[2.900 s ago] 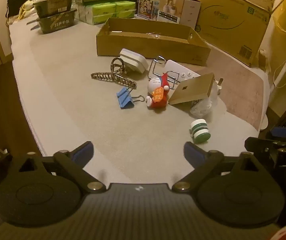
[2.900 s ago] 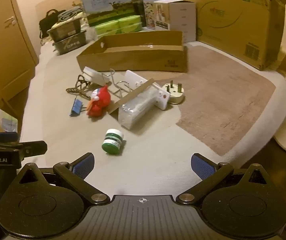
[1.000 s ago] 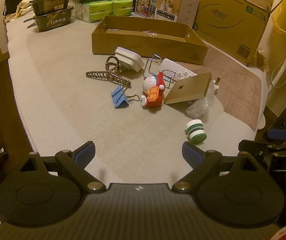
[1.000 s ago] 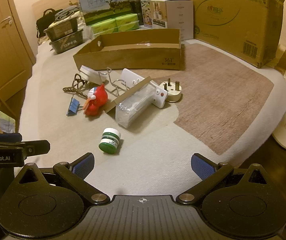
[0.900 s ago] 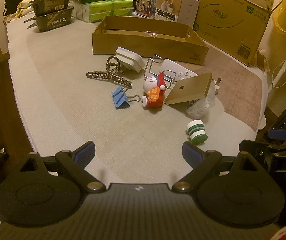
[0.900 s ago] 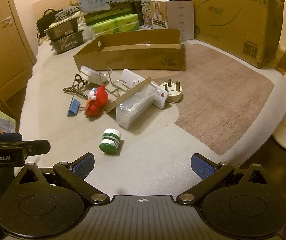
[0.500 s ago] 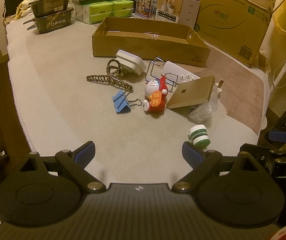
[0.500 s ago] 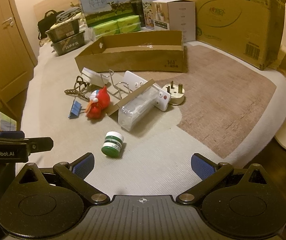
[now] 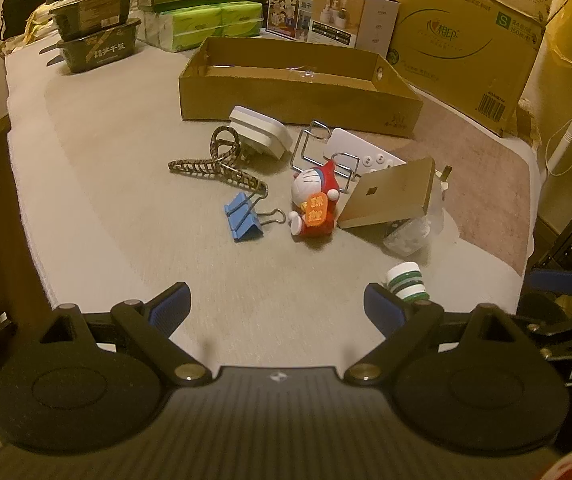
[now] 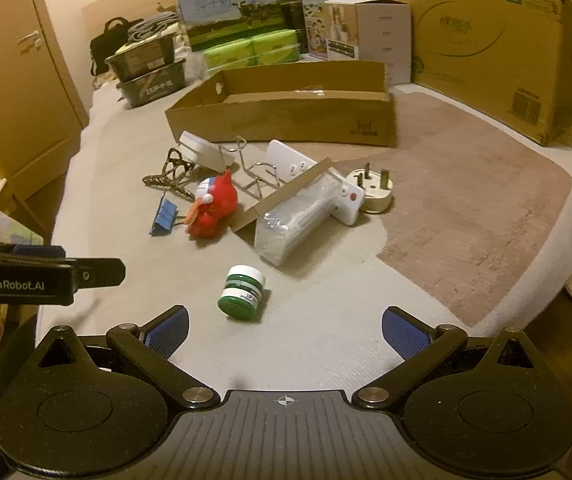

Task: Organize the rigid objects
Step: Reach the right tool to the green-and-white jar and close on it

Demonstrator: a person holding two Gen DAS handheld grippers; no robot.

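Note:
Loose objects lie on the bed in front of an open cardboard tray (image 9: 298, 108) (image 10: 286, 120): a blue binder clip (image 9: 244, 216) (image 10: 164, 216), a red and white toy figure (image 9: 316, 204) (image 10: 214, 204), a green and white jar (image 9: 406, 282) (image 10: 244, 290) on its side, a white adapter (image 9: 260, 132), a patterned hair clip (image 9: 214, 164), a wire holder (image 9: 326, 156), a white power strip (image 9: 366, 156) (image 10: 314, 176), a plastic-wrapped box with a cardboard flap (image 9: 394, 196) (image 10: 294, 220) and a round plug (image 10: 372, 192). My left gripper (image 9: 276, 306) is open and empty before the pile. My right gripper (image 10: 284, 330) is open and empty, just short of the jar.
Big cartons (image 9: 458, 40) (image 10: 498, 48), milk boxes (image 10: 226, 8), green tissue packs (image 9: 206, 24) and dark trays (image 9: 94, 36) line the far side. A brown mat (image 10: 466, 208) covers the right of the bed. A wooden door (image 10: 14, 80) stands left. The bed edge drops off near both grippers.
Both grippers have drifted slightly toward the pile; the objects sit a little lower and closer in both views. Nothing on the bed has moved. Both jaws stay open.

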